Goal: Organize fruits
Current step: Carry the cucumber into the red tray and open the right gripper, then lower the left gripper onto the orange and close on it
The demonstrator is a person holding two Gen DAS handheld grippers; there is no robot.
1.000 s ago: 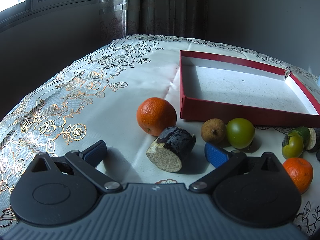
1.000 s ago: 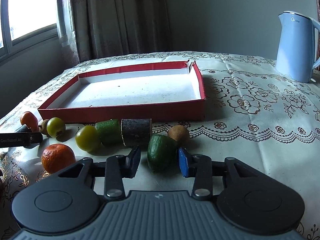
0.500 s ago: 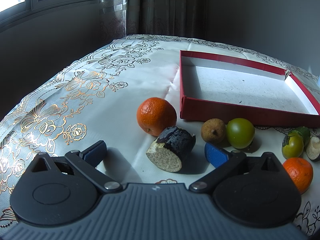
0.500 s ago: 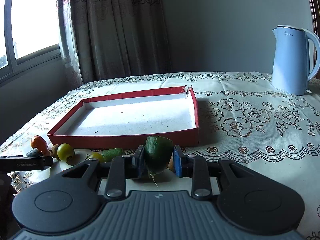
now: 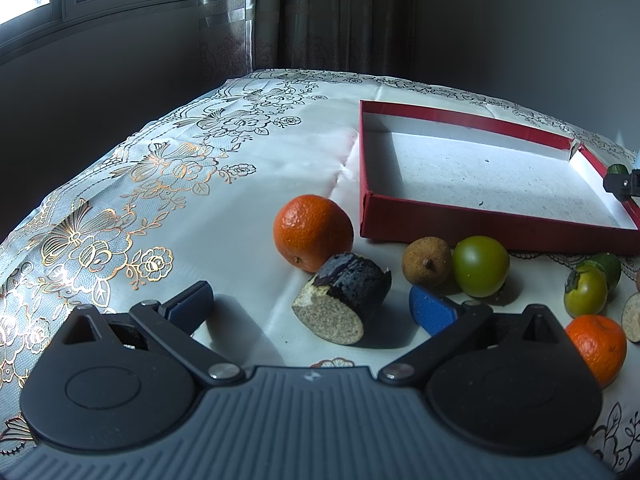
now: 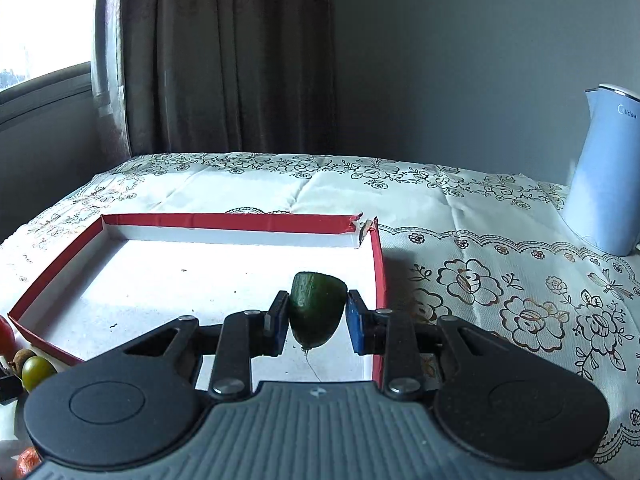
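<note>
My right gripper (image 6: 316, 322) is shut on a green cucumber piece (image 6: 317, 313) and holds it above the near right part of the red tray (image 6: 378, 264). The tray (image 5: 460, 224) is white inside and holds nothing. My left gripper (image 5: 312, 306) is open low over the table, around a dark eggplant piece (image 5: 344, 298). Just beyond it lie an orange (image 5: 313, 232), a brown longan (image 5: 427, 261) and a green round fruit (image 5: 481, 266). The right gripper's tip with the cucumber shows at the left wrist view's right edge (image 5: 622, 180).
More fruit lies at the right in the left wrist view: a green persimmon (image 5: 585, 291), a second orange (image 5: 598, 344), a cucumber piece (image 5: 608, 265). A blue kettle (image 6: 608, 172) stands at the far right. The table's left edge (image 5: 60, 196) drops off by the window.
My right gripper closed on the cucumber piece, lifted it off the table and carried it forward over the tray. The left gripper has not moved.
</note>
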